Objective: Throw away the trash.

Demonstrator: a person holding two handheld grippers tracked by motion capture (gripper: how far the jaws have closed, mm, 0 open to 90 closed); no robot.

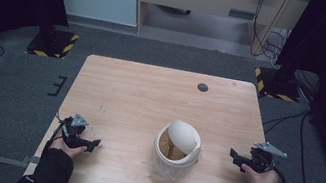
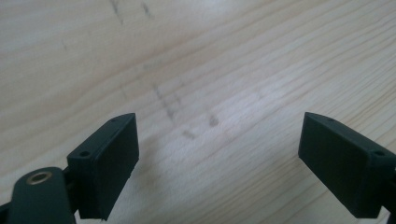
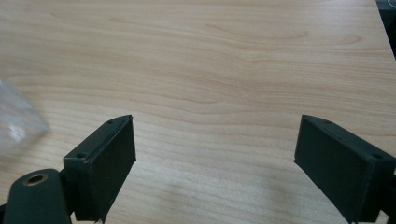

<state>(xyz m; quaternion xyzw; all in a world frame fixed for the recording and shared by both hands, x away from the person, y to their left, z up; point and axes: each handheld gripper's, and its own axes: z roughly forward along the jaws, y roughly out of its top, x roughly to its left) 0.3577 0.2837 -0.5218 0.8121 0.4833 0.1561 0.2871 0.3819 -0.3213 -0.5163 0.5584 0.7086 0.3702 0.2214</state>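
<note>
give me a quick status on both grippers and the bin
Left gripper open, low over the table, nothing between jaws. Right gripper open, empty, right of the bin. White swing-lid bin upright between them, untouched. Nothing in the way.

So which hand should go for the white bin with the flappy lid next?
Probably the right. The right gripper sits closer to the white bin than the left gripper, and its open jaws point toward it. Both grippers are open with nothing between the jaws, resting low over the table.

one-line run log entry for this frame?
left gripper: open, empty | right gripper: open, empty | lidded bin: between them, untouched | table
</note>
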